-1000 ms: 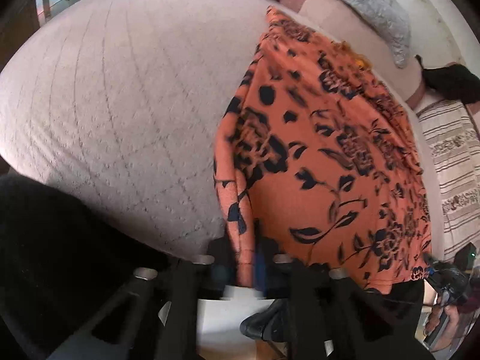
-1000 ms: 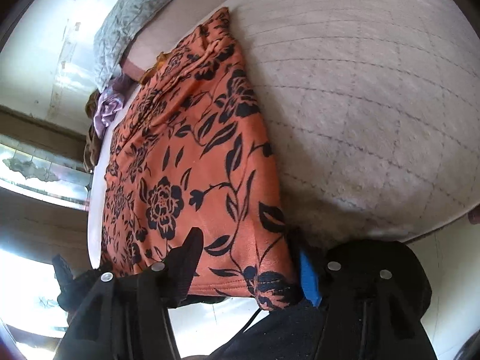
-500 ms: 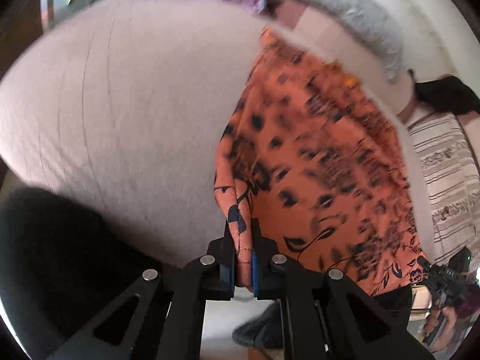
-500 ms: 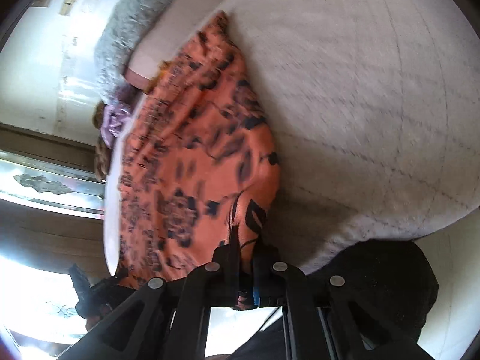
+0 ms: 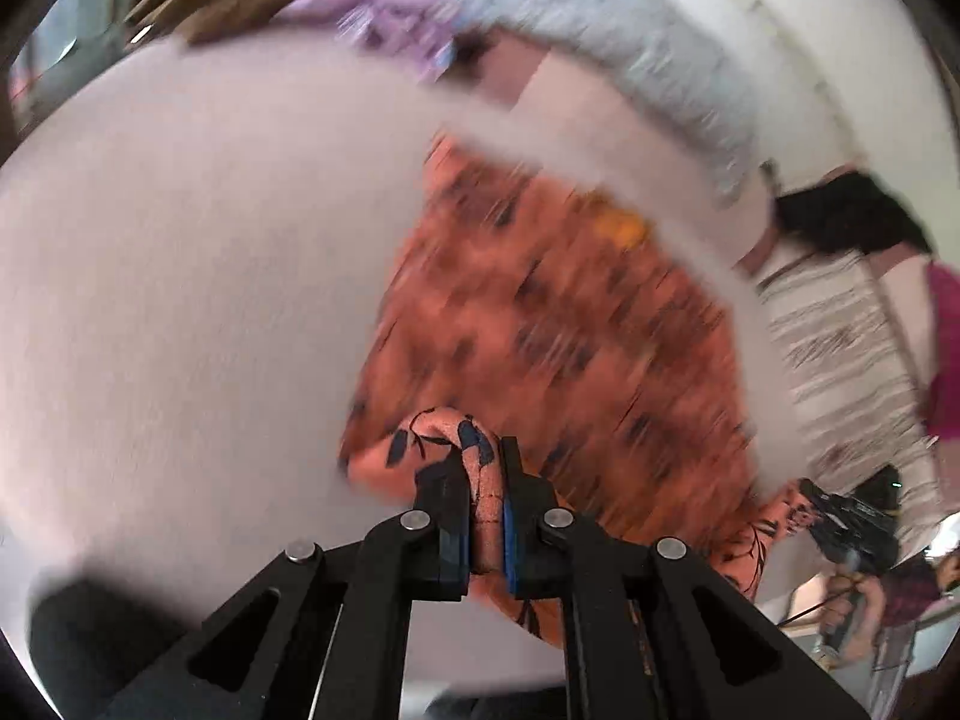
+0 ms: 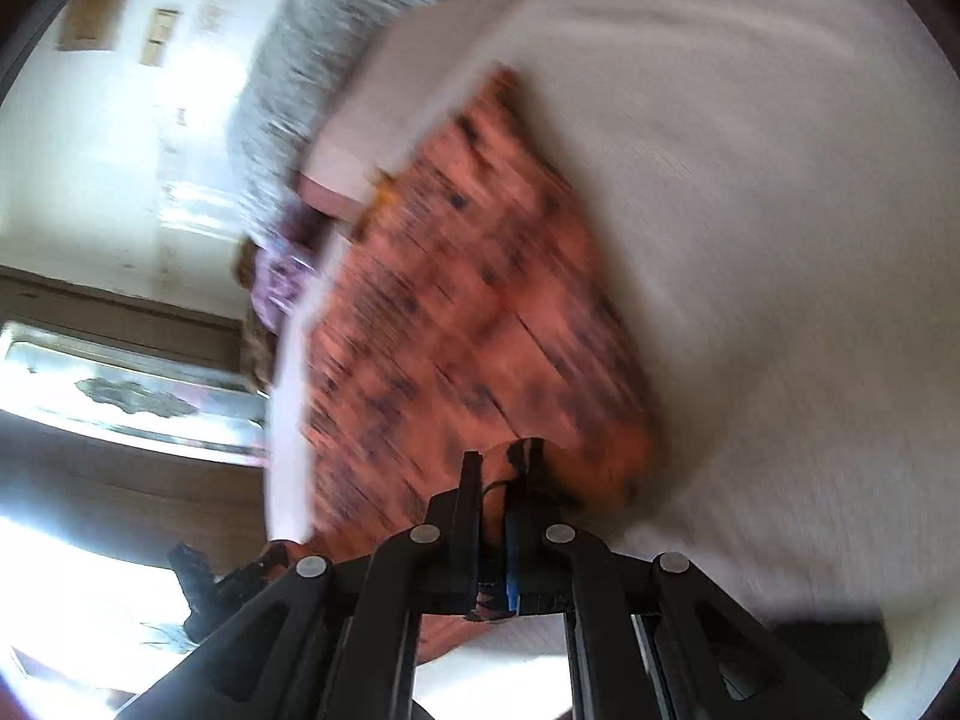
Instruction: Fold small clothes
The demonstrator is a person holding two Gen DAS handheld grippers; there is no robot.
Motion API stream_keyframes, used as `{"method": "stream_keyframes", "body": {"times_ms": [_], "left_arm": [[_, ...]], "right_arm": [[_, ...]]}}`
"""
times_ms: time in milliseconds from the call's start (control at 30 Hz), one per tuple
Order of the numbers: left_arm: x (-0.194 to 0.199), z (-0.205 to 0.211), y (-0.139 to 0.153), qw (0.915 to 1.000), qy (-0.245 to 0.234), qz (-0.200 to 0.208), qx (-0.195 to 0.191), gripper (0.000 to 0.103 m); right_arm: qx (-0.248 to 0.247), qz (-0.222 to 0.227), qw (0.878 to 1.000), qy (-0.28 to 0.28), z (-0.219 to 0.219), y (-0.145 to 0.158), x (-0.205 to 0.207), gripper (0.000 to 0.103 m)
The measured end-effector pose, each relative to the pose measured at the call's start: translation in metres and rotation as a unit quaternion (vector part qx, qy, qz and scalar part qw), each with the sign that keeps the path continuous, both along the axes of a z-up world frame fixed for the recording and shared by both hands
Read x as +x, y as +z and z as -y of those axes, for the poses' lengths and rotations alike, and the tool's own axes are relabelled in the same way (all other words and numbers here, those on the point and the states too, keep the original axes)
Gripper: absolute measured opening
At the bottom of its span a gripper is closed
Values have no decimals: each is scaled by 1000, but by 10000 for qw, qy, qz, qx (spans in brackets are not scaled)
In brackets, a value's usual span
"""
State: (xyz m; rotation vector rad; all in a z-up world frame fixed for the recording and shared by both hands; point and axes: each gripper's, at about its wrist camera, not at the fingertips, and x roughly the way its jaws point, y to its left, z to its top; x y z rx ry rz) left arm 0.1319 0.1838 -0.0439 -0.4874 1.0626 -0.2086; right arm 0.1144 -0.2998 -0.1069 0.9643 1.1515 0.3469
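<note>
Now each claw, left claw (image 5: 485, 516) and right claw (image 6: 493, 525), pinches a corner of the orange garment (image 5: 558, 324); better carry both corners evenly across the bed (image 5: 180, 276), aligning edges.

The garment (image 5: 558, 324) pinched in my black left gripper (image 5: 485, 510) is orange with a black floral print of leaves and stems, sharp only at the fold by my fingers, smeared elsewhere. My right gripper (image 6: 493, 516), also black with blue pads, grips the same orange-and-black cloth. The bedspread (image 5: 180, 276) under it is pale pinkish white. Toward one o'clock lies a grey pillow (image 5: 630, 54); at twelve, lilac cloth (image 5: 390, 18); at three, a white-and-dark striped fabric (image 5: 840, 330).
</note>
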Motion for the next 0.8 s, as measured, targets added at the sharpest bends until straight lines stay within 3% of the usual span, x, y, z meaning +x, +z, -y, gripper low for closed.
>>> {"method": "stream_keyframes", "body": {"times_ms": [100, 167, 233, 267, 333, 400, 500, 600, 700, 767, 800], "left_arm": [[64, -3, 24, 9986, 106, 522, -57, 9], [113, -7, 23, 9966, 347, 751, -10, 14], [154, -4, 4, 9963, 369, 768, 124, 52], [179, -2, -16, 9960, 535, 587, 415, 76], [199, -4, -44, 9930, 786, 243, 850, 77], [199, -19, -59, 9921, 910, 32, 864, 76], [166, -36, -50, 9916, 981, 380, 757, 77], [138, -27, -62, 9946, 593, 372, 764, 77], [136, 1, -90, 9965, 115, -77, 824, 78], [138, 20, -97, 9915, 155, 86, 1288, 79], [140, 30, -95, 9869, 97, 160, 1602, 55]], "right_arm": [[76, 617, 9979, -162, 8, 34, 74, 6], [175, 923, 9948, -387, 15, 47, 133, 9], [272, 959, 9933, -580, 19, 40, 179, 11], [177, 971, 9929, -662, 19, 32, 201, 17], [-166, 699, 9953, -642, 13, 4, 234, 81], [-699, 251, 9950, -674, 4, -23, 243, 82], [-879, 374, 9933, -647, -3, -32, 218, 82], [-1266, 428, 9907, -267, -7, -31, 194, 82], [-1341, 265, 9905, 112, -18, -44, 192, 82], [-1429, 302, 9889, 291, -34, -48, 199, 74], [-1532, 325, 9869, 388, -46, -48, 201, 53]]}}
